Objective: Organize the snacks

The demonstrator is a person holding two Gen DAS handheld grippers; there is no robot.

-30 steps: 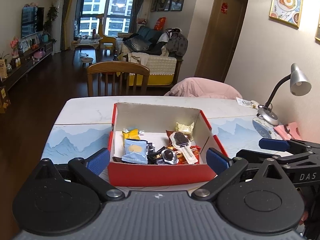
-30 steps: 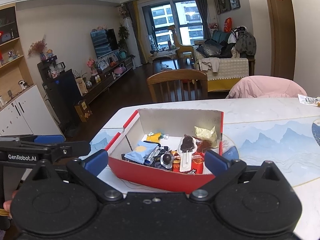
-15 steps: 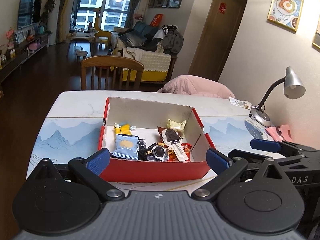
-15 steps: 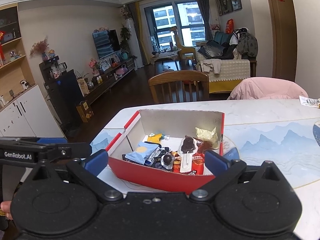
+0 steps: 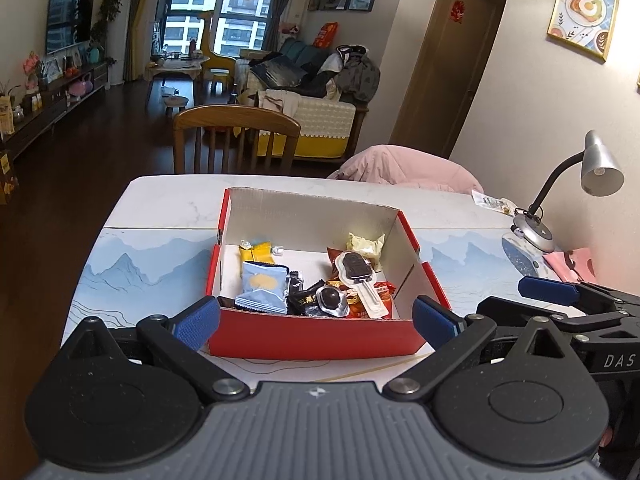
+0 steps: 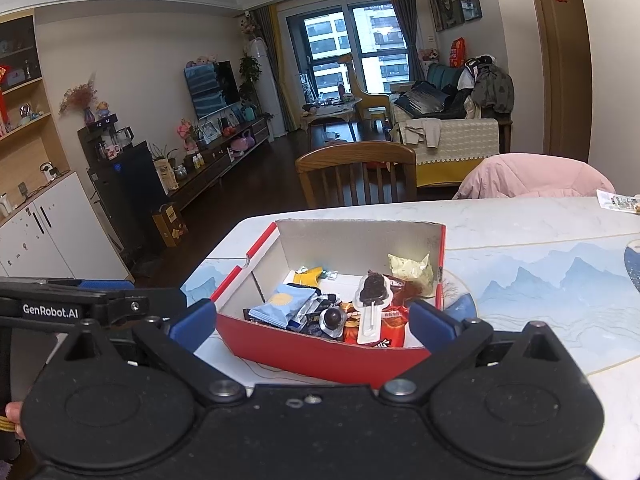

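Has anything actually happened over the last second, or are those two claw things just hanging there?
Only the left gripper swayed, shifting its view of the red box slightly. Nothing was grabbed or released. The right gripper hardly moved; both jaws stayed wide open, and the snacks lay untouched.

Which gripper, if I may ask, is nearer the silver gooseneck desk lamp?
Right. The right gripper lies near the base of the lamp; the left gripper faces the red cardboard box, further left.
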